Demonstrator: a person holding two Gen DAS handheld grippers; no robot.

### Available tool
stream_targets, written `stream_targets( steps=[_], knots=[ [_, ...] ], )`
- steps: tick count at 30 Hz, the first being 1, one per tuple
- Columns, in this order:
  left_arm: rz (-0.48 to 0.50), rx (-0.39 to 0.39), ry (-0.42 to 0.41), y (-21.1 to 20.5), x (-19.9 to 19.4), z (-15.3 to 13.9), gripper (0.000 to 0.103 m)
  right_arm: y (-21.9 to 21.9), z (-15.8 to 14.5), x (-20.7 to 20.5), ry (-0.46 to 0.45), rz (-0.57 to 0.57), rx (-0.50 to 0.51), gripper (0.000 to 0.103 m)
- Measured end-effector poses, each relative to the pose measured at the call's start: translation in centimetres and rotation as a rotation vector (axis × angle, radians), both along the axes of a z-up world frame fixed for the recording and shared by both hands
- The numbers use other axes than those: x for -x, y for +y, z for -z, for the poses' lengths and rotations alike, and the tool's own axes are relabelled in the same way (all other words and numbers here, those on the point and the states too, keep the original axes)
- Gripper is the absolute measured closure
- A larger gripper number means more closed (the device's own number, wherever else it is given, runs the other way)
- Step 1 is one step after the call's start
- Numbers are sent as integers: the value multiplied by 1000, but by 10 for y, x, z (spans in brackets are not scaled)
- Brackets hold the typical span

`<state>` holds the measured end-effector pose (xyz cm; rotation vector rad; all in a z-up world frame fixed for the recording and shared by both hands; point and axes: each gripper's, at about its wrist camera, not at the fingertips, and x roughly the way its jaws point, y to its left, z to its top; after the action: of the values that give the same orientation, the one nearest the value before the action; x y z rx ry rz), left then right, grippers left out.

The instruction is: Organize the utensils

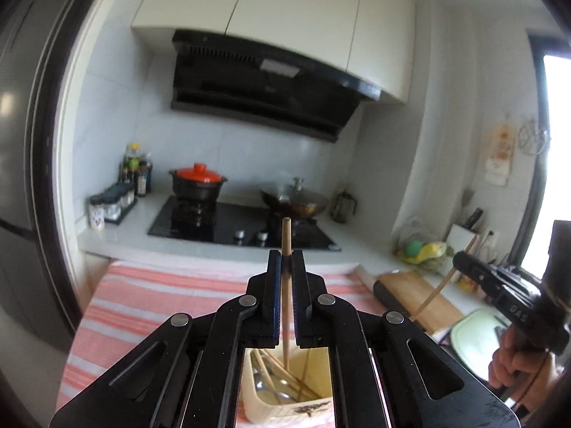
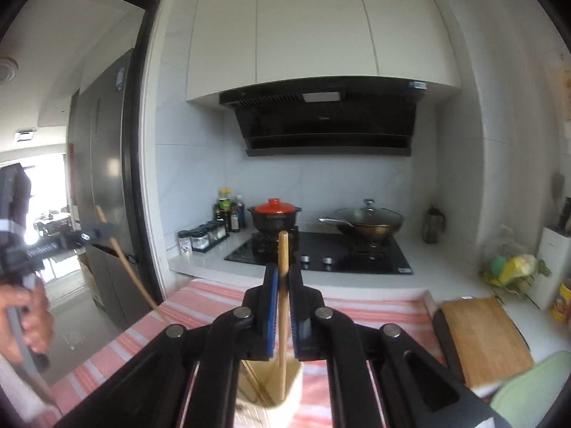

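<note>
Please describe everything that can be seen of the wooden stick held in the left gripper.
The wooden stick is thin, round, pale and plain, probably a chopstick. It stands nearly upright, pinched between the blue-edged pads of the shut left gripper. Its blunt top rises above the fingertips; its lower end hangs over a cream utensil holder, which holds more utensils. The right wrist view shows it slanted.

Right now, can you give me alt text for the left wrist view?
The left tool is shut on a wooden chopstick above a cream utensil holder on a striped cloth. The stove lies beyond.
</note>
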<state>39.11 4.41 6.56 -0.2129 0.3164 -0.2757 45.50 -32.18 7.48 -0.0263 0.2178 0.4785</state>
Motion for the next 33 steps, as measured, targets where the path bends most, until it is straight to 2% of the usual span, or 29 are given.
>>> stream_targets(
  steps=[2, 8, 11, 12, 14, 15, 16, 17, 20, 22, 25, 27, 30, 32, 33],
  knots=[
    [12, -7, 80, -8, -26, 22, 99, 16, 13, -20, 36, -14, 21, 97],
    [62, -41, 322, -25, -85, 85, 99, 65, 83, -90, 312, -58, 185, 97],
    [92, -73, 417, -37, -103, 112, 99, 76, 112, -114, 412, -62, 201, 97],
    [92, -88, 435, -40, -105, 118, 96, 78, 118, -119, 431, -65, 186, 95],
    [88, -108, 458, -45, -104, 127, 81, 78, 127, -126, 469, -54, 156, 90],
    [91, -107, 460, -45, -98, 130, 66, 75, 130, -127, 487, -53, 135, 74],
    [98, -103, 455, -43, -91, 130, 56, 72, 131, -125, 493, -52, 110, 65],
    [106, -106, 449, -41, -82, 130, 53, 67, 129, -120, 485, -48, 88, 58],
    [130, -186, 464, -32, -45, 133, 44, 52, 122, -99, 456, -57, 87, 58],
    [151, -250, 482, -26, -13, 141, 30, 35, 121, -78, 440, -66, 107, 58],
    [181, -294, 512, -12, 55, 172, 18, 0, 139, -24, 432, -68, 186, 58],
    [165, -281, 552, -4, 98, 202, 18, -27, 173, 21, 441, -63, 239, 58],
    [139, -197, 631, -3, 148, 247, 18, -57, 234, 78, 510, -16, 289, 58],
    [121, -136, 671, -6, 168, 267, 18, -59, 263, 107, 594, -38, 234, 60],
    [117, -114, 678, -9, 176, 272, 18, -55, 272, 117, 628, -59, 210, 66]
  ],
)
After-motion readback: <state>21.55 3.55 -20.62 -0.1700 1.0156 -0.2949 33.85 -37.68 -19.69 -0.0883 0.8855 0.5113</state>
